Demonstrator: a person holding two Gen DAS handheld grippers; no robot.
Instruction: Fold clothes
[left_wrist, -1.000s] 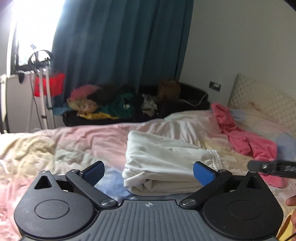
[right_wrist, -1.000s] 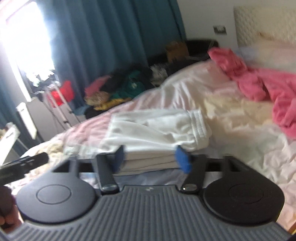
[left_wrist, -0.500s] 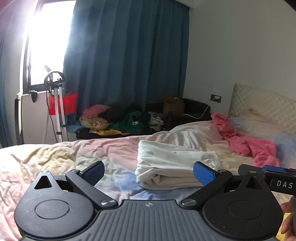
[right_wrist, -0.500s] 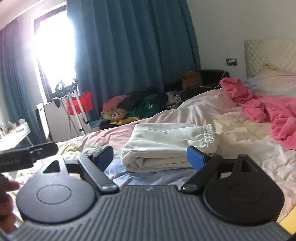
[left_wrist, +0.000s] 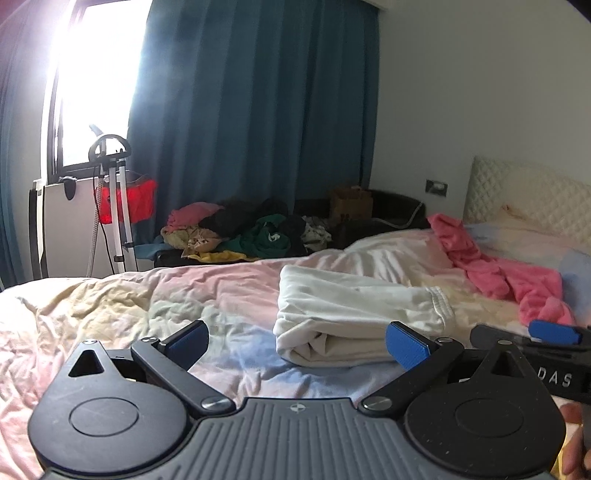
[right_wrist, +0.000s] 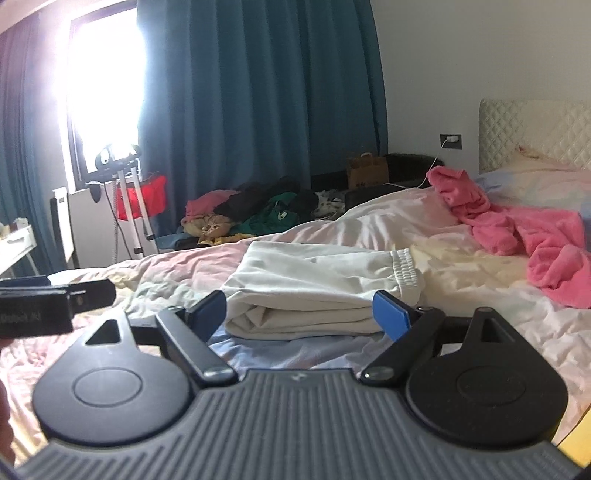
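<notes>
Our left gripper has its blue-padded fingers spread wide apart with nothing between them, hovering above the pastel duvet. In the left wrist view the folded white sweatpants lie ahead at about one o'clock, a neat layered stack with the elastic waistband turned to three o'clock. Our right gripper is likewise spread and holding nothing; in its view the stack sits just beyond the pads at twelve o'clock. We judge this garment finished, since its layers lie square and neither tool touches it. Further toward two o'clock a crumpled pink garment lies unfolded near the quilted headboard, so we take it as the work left
</notes>
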